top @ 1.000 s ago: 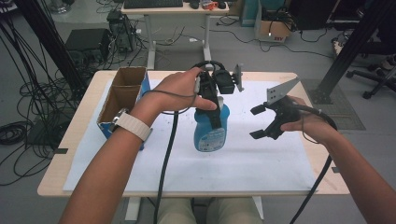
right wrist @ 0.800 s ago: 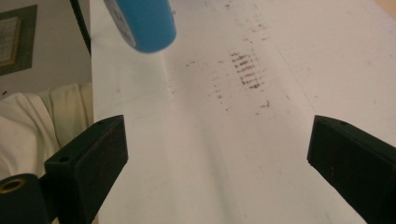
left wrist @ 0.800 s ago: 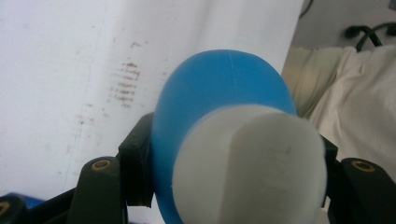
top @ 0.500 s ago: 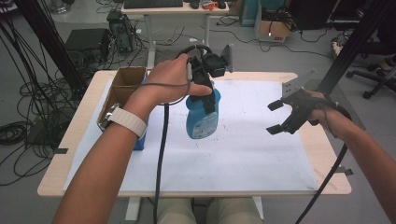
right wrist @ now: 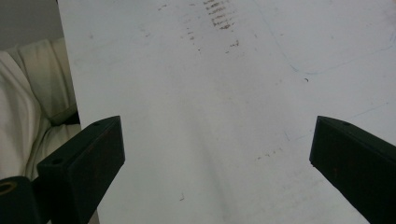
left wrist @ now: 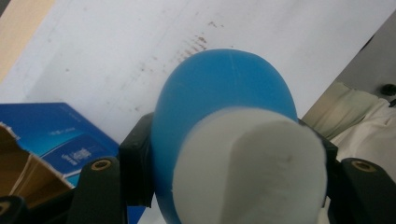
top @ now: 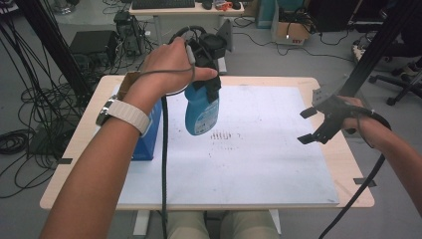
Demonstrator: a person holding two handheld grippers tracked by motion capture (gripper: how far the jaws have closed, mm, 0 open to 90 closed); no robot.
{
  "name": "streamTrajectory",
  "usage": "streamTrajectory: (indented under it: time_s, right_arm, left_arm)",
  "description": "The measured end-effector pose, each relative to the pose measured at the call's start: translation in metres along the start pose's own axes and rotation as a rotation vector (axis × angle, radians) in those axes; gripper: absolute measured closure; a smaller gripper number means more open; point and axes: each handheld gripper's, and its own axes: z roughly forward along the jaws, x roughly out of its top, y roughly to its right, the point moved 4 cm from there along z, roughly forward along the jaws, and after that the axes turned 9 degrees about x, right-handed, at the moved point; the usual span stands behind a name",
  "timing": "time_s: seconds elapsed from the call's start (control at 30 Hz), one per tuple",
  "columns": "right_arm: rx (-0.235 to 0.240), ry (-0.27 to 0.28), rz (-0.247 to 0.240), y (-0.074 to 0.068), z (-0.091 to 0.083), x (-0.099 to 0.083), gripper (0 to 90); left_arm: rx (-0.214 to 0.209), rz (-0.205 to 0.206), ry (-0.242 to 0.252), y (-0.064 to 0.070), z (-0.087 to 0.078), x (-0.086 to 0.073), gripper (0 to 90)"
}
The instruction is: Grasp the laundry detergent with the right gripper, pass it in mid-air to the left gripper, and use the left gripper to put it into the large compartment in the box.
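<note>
A wooden table (top: 328, 84) carries a white sheet (top: 259, 164) marked with dark smudges (top: 221, 135). At its left side a blue box (top: 149, 137) sits just in front of an open cardboard box (top: 128, 79). Above the sheet, clear of it, the left gripper (top: 206, 87) clamps a blue bottle (top: 201, 112) by its upper part, the bottle hanging down. Over the right edge the right gripper (top: 306, 125) hovers with jaws spread wide, holding nothing
</note>
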Motion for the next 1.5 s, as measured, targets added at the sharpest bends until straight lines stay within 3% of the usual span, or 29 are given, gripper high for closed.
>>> streamTrajectory:
  time_s: [0.1,0.23,0.27,0.33,0.47,0.5,0.53,0.57,0.7,0.8,0.87,0.9,0.93,1.0,1.1,1.27,1.37,1.43,1.5]
  right_arm:
    - [0.008,-0.049,-0.014,0.001,-0.003,-0.001,3.2]
    - [0.006,-0.053,-0.012,0.001,-0.004,0.0,3.2]
    - [0.004,-0.049,-0.013,0.0,-0.004,0.001,3.3]
    - [0.004,-0.059,-0.016,0.001,-0.004,0.001,3.2]
    - [0.007,-0.055,-0.022,0.0,-0.005,0.003,3.2]
    - [0.011,-0.06,-0.018,0.0,-0.005,0.003,3.4]
    - [0.004,-0.05,0.005,-0.002,-0.004,0.002,3.1]
    - [0.002,-0.062,0.041,-0.005,-0.004,0.002,3.2]
    - [0.007,-0.051,0.043,-0.006,0.0,0.003,3.3]
    - [0.013,-0.053,0.038,-0.006,0.001,0.004,3.4]
    - [0.008,-0.052,0.039,-0.006,0.001,0.005,3.3]
    - [0.009,-0.053,0.038,-0.005,0.001,0.005,3.3]
    - [0.015,-0.084,0.032,-0.004,-0.001,0.005,3.3]
    - [0.016,-0.084,0.031,-0.004,-0.001,0.006,3.3]
    - [0.011,-0.05,0.042,-0.003,0.002,0.007,3.3]
    - [0.011,-0.05,0.041,-0.002,0.003,0.008,3.4]
    - [0.019,-0.087,0.027,-0.001,0.002,0.009,3.4]
    - [0.023,-0.074,0.001,0.001,0.003,0.01,3.3]
    - [0.019,-0.088,0.027,0.0,0.003,0.01,3.3]
  left_arm:
    - [0.006,-0.031,-0.007,-0.005,-0.006,0.0,37.6]
    - [0.01,-0.092,-0.018,-0.01,-0.012,-0.001,37.6]
    - [0.006,-0.123,-0.027,-0.015,-0.015,-0.003,37.6]
    - [0.009,-0.136,-0.031,-0.017,-0.017,-0.003,37.6]
    - [0.031,-0.227,-0.063,-0.026,-0.02,-0.008,37.6]
    - [0.042,-0.239,-0.077,-0.029,-0.021,-0.009,37.6]
    - [0.052,-0.265,-0.074,-0.031,-0.021,-0.009,37.6]
    - [0.063,-0.266,-0.082,-0.033,-0.021,-0.01,37.6]
    - [0.072,-0.301,-0.098,-0.042,-0.026,-0.014,37.6]
    - [0.073,-0.365,-0.082,-0.049,-0.029,-0.017,37.7]
    - [0.076,-0.378,-0.086,-0.055,-0.031,-0.021,37.7]
    - [0.079,-0.422,-0.075,-0.057,-0.032,-0.023,37.6]
    - [0.082,-0.435,-0.077,-0.06,-0.033,-0.024,37.6]
    - [0.089,-0.471,-0.082,-0.068,-0.036,-0.03,37.7]
    - [0.096,-0.509,-0.09,-0.076,-0.038,-0.037,37.6]
    - [0.098,-0.548,-0.113,-0.091,-0.041,-0.051,37.6]
    - [0.096,-0.589,-0.111,-0.1,-0.043,-0.06,37.7]
    - [0.096,-0.612,-0.114,-0.105,-0.045,-0.066,37.6]
    - [0.098,-0.64,-0.11,-0.109,-0.045,-0.07,37.6]
